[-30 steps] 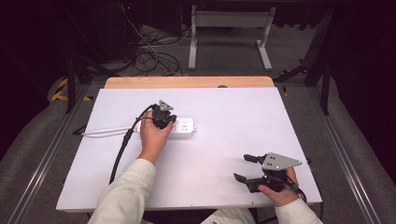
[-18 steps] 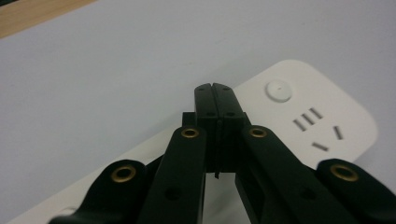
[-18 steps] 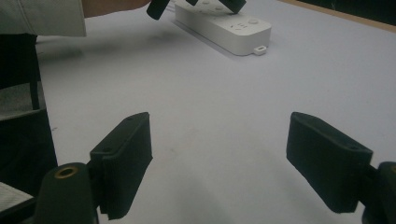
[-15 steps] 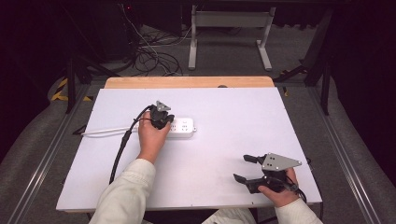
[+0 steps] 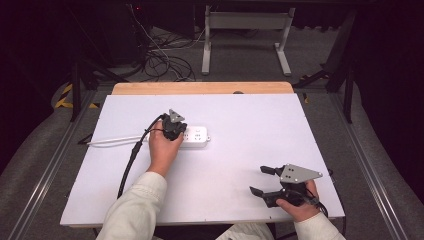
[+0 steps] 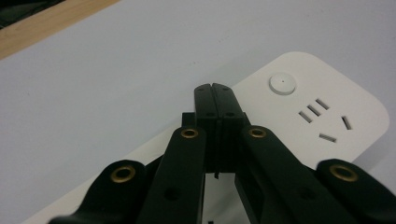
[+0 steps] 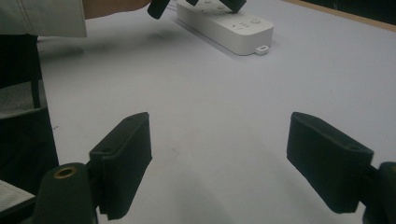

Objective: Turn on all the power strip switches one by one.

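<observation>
Nothing has shifted: left gripper, fingers together, still presses down on the power strip mid-surface, suggesting a switch press; right gripper waits, fingers apart, near the front edge.

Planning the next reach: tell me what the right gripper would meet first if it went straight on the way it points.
Probably nothing soon: the right gripper, jaws open, faces bare table. Farther along sits the white power strip, seemingly slightly off-line; depth is unclear.
</observation>
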Demonstrator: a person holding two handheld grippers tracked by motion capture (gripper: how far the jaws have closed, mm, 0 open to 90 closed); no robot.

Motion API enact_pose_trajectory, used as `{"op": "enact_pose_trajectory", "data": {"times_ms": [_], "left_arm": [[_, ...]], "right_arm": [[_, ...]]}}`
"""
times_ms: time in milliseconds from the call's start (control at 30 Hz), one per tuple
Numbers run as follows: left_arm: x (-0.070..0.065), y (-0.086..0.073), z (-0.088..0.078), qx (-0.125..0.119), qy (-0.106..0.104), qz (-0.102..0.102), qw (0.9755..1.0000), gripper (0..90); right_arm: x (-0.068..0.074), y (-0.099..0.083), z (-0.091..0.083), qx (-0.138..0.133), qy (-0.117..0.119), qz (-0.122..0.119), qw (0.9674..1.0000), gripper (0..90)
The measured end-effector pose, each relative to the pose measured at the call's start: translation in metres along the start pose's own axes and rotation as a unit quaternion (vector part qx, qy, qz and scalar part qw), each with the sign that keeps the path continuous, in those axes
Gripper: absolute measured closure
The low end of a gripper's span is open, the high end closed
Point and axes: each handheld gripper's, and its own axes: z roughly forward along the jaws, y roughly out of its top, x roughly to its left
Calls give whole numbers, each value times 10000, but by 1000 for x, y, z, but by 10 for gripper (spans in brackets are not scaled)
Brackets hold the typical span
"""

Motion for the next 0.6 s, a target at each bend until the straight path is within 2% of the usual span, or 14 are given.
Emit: {"op": "enact_pose_trajectory", "data": {"times_ms": [100, 267, 467, 500, 567, 600], "left_arm": [[-3, 0, 0, 21, 117, 145, 9998, 900], [-7, 0, 0, 45, 197, 318, 9993, 900], [-7, 0, 0, 32, 221, 376, 9990, 900], [-9, 0, 1, 34, 188, 331, 9993, 900], [-10, 0, 2, -59, -28, 200, 9998, 900], [-13, 1, 2, -33, 117, 270, 9996, 900]], "right_arm": [[0, 0, 0, 3, 1, 0, 10000, 225], [1, 0, 1, 3, 7, 4, 10000, 225], [0, 0, 1, 22, 16, -4, 10000, 224], [0, 0, 1, 17, 20, 0, 10000, 224], [0, 0, 1, 18, 23, 1, 10000, 224], [0, 0, 1, 20, 24, 1, 10000, 224]]}}
